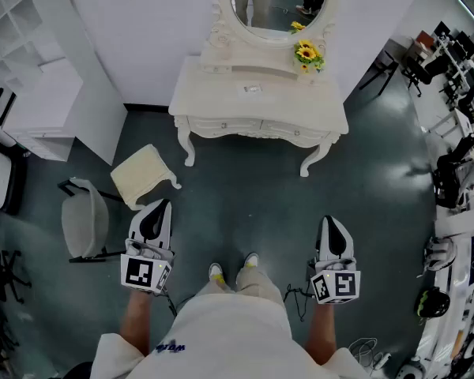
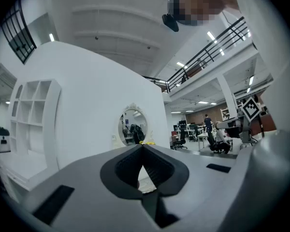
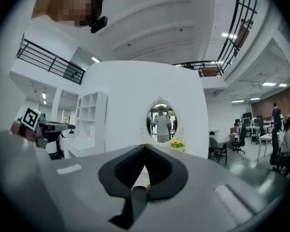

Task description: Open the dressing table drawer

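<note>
A white dressing table (image 1: pixel 213 93) with an oval mirror (image 1: pixel 272 6) stands against the wall ahead of me. Its two drawers (image 1: pixel 221 125) along the front are closed. My left gripper (image 1: pixel 159 205) and right gripper (image 1: pixel 332 221) hang level at waist height, well short of the table, both shut with nothing between the jaws. In the left gripper view the mirror (image 2: pixel 132 124) shows far off above the shut gripper (image 2: pixel 142 146). The right gripper view shows the mirror (image 3: pixel 161 123) straight ahead over the shut gripper (image 3: pixel 145 148).
A cream stool (image 1: pixel 144 174) lies tipped to the left of the table. A grey chair (image 1: pixel 84 219) stands beside my left gripper. Yellow flowers (image 1: pixel 307 54) sit on the tabletop. White shelving (image 1: pixel 31 69) fills the left; desks and chairs (image 1: pixel 450 61) crowd the right.
</note>
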`<state>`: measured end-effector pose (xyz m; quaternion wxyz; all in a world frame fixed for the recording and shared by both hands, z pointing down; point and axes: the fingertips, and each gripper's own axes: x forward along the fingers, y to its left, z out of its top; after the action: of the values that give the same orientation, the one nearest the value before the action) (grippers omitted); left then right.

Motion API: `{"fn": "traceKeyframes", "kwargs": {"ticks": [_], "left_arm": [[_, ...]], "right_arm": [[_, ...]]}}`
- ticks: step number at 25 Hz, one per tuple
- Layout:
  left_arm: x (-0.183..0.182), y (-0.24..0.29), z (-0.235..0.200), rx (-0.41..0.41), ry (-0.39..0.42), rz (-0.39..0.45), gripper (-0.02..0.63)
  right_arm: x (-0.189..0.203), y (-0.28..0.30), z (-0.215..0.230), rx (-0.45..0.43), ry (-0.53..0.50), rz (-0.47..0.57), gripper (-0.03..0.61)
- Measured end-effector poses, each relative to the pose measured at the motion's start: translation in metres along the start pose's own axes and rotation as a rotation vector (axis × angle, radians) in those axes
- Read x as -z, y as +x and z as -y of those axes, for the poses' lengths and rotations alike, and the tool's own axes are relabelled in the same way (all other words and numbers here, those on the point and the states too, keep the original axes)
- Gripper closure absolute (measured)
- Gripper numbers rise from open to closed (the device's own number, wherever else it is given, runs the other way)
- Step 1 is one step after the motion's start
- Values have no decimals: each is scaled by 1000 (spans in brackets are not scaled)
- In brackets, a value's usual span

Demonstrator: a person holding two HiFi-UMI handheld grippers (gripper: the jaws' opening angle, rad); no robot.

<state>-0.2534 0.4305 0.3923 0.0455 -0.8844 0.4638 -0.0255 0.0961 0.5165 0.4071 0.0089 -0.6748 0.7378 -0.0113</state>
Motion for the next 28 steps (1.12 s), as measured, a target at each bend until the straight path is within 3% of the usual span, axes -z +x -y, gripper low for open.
{"fn": "traceKeyframes", "kwargs": {"ticks": [5,10,13,17,23,28], "left_arm": [[-14,-30,9,-26,10,14,606],[-18,-36,33,-38,33,-7,606],[-12,-37,51,-24,18,-18,606],[1,-40,64,-19,-39,-43,606],[-11,-53,75,-25,51,-4,606],[-6,-59,69,-73,9,14,605]], "right_arm": [[1,-46,19,37,-19,-35,568],[-9,-52,14,-69,-95,-16,569],[-5,-55,13,-114,-66,16,569],[2,-59,24,-82,-45,23,569],[-3,-70,27,-133,-8,59,569],[-4,-74,27,-140,-51,67,568]]}}
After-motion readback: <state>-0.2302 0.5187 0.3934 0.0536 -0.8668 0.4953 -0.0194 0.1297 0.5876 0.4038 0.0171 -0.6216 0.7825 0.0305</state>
